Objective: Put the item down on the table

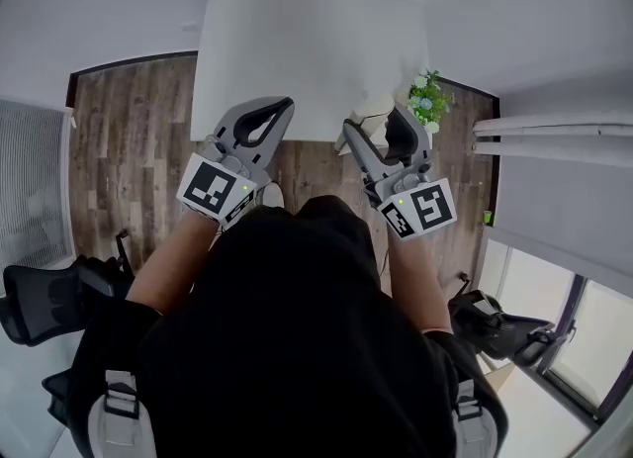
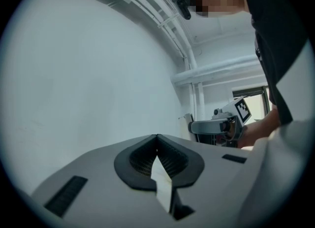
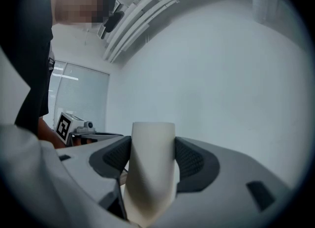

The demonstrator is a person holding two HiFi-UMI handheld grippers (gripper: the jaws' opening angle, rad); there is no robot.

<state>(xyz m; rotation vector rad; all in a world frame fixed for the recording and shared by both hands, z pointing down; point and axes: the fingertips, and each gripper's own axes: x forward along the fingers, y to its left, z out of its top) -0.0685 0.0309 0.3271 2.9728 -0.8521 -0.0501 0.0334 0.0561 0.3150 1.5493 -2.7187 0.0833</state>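
Note:
My right gripper (image 1: 374, 122) is shut on a cream-white, tube-shaped item (image 3: 151, 173); its dark pads press on both sides of it. In the head view the item (image 1: 373, 108) hangs just at the near edge of the white table (image 1: 307, 50). My left gripper (image 1: 285, 105) is shut with its tips touching and holds nothing; it is also at the table's near edge, left of the right gripper. In the left gripper view the closed jaws (image 2: 157, 137) point up at a pale wall, with the right gripper (image 2: 219, 125) off to the side.
A small green potted plant (image 1: 427, 98) stands by the table's right near corner. Dark wood floor (image 1: 129, 139) lies left of the table. A black office chair (image 1: 45, 303) is at the lower left, another (image 1: 499, 325) at the lower right. White pipes run overhead.

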